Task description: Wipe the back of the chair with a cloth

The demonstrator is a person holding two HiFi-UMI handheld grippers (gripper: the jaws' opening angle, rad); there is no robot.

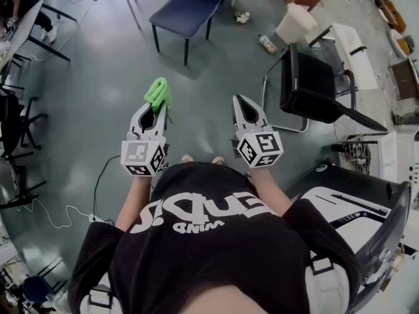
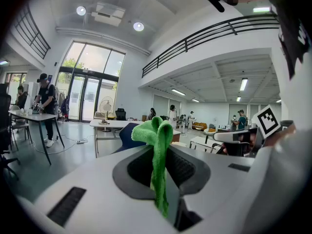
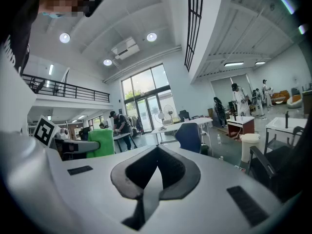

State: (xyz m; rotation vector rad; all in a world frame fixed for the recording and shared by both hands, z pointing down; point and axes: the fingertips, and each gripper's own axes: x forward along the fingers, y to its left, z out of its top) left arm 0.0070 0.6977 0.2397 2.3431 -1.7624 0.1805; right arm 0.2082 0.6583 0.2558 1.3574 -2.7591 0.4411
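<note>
My left gripper (image 1: pixel 156 107) is shut on a bright green cloth (image 1: pixel 158 91), which bunches out past the tips; in the left gripper view the cloth (image 2: pixel 158 140) hangs pinched between the closed jaws. My right gripper (image 1: pixel 239 101) is shut with nothing in it, and its jaws meet at the tip (image 3: pixel 157 152). Both are held level in front of the person's chest, apart from any chair. A blue chair (image 1: pixel 190 8) stands ahead on the floor and also shows in the right gripper view (image 3: pixel 189 136). A black chair (image 1: pixel 314 87) stands to the right.
A white bin (image 1: pixel 296 22) and a bottle (image 1: pixel 267 43) lie beyond the black chair. White tables (image 1: pixel 353 51) line the right side and a desk (image 1: pixel 26 25) the far left. A cable (image 1: pixel 65 214) runs over the grey floor. Another dark chair (image 1: pixel 366 214) is at lower right.
</note>
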